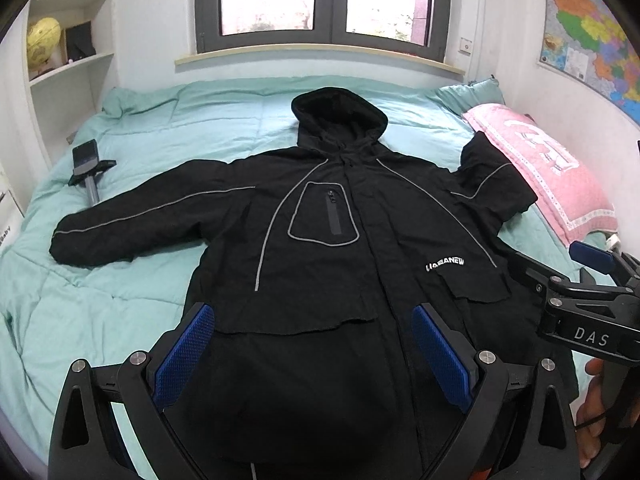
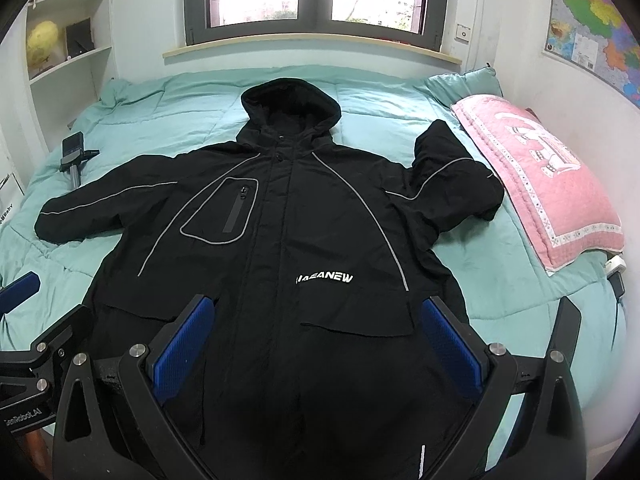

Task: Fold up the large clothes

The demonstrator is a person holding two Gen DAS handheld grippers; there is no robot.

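Black hooded jacket [image 1: 320, 248]: spread face-up, centre frame, on teal bed [image 1: 120, 300]. Left tool [image 1: 314, 348]: released, above hem. Right tool [image 2: 316, 344]: released, above hem. Pink pillow [image 2: 540, 176]: right of frame.

Both fisheye cameras look forward along their own spread blue-padded fingers from the foot of the bed [image 1: 120, 300], angled slightly down toward the window [image 1: 320, 0]. The left wrist view sits nearer the black hooded jacket [image 1: 320, 240], over its hem; the right gripper [image 1: 592, 280] intrudes at its right edge. Both views share the jacket, pink pillow [image 2: 540, 184], bookshelf [image 2: 68, 56] and wall map [image 2: 596, 24].
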